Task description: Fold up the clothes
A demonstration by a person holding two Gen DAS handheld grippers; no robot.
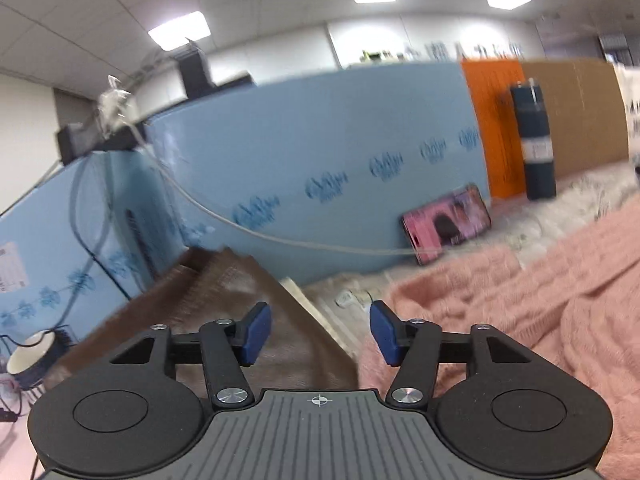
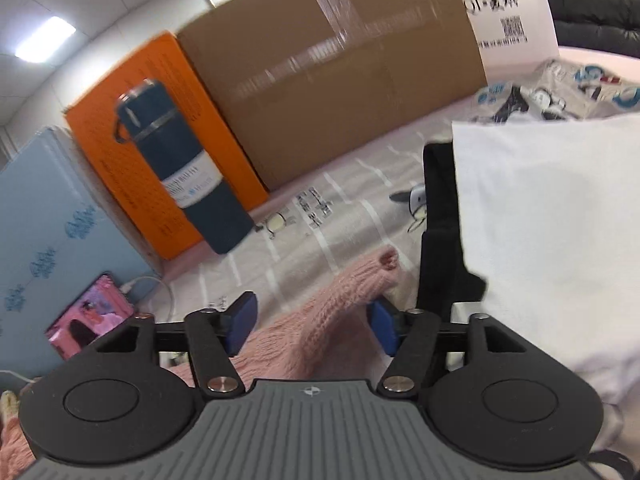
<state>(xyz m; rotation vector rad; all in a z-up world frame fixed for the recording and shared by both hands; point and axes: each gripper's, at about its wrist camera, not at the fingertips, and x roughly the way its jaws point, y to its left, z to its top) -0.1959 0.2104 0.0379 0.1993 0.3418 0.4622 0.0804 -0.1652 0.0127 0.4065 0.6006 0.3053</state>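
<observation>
- The left gripper (image 1: 320,334) had its jaws spread, holding nothing.
- The right gripper (image 2: 312,322) had its jaws spread around the pink sweater's (image 1: 520,304) sleeve (image 2: 340,300).
- The sweater lay on the printed sheet (image 2: 340,208).

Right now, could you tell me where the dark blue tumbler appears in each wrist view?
Left wrist: dark blue tumbler stands at upper right, before the orange panel.
Right wrist: tumbler leans at upper left, before the same orange panel.
Shared landmark: the phone with the pink screen.
</observation>
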